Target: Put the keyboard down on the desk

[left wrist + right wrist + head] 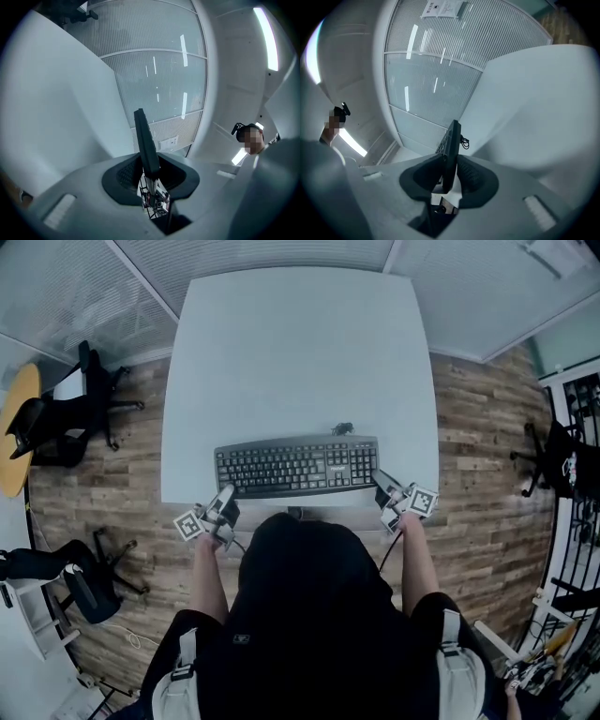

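A black keyboard lies level over the near part of the white desk, its coiled cable behind it. Whether it rests on the top I cannot tell. My left gripper is shut on the keyboard's left end and my right gripper is shut on its right end. In the left gripper view the keyboard stands edge-on, with the gripper clamped on it by its dark pads. The right gripper view shows the same: the keyboard pinched in the gripper, desk to the right.
Black office chairs stand on the wood floor at the left, lower left and right. A round yellow table sits at the far left. The person's body is close against the desk's front edge.
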A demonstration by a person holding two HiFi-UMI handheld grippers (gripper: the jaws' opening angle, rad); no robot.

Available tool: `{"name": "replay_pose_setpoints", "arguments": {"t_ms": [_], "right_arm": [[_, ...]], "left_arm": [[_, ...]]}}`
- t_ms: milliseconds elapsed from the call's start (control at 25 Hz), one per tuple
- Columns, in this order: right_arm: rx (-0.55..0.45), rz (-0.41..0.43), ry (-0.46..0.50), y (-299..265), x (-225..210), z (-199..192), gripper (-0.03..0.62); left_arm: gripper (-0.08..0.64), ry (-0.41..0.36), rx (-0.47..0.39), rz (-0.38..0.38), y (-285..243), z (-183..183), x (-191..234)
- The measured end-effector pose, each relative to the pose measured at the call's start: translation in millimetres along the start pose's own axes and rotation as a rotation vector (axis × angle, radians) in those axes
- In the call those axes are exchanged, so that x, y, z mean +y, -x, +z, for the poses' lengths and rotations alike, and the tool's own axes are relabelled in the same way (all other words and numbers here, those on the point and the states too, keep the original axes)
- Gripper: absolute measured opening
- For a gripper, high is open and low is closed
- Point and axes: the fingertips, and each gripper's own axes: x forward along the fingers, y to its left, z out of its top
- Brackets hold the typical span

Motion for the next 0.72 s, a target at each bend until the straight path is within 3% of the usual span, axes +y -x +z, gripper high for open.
{"name": "replay_pose_setpoints", "arguments": {"t_ms": [200, 440, 720], "right_arm": [[-0.004, -0.013, -0.020, -55.8, -13.4, 6.3, 0.101], [-0.054, -0.023, -0.031, -60.7, -11.0, 21.3, 0.100], [-0.045, -0.052, -0.050, -82.0, -21.4, 30.2, 0.101]], "left_arm": [[0.081, 0.011, 0.021, 0.017, -10.9, 54.1, 31.9], [0.081, 0.021, 0.035, 0.021, -24.8, 65.7, 32.1], [0.081, 0.028, 0.067, 0.042, -40.6, 87.6, 49.4]]}}
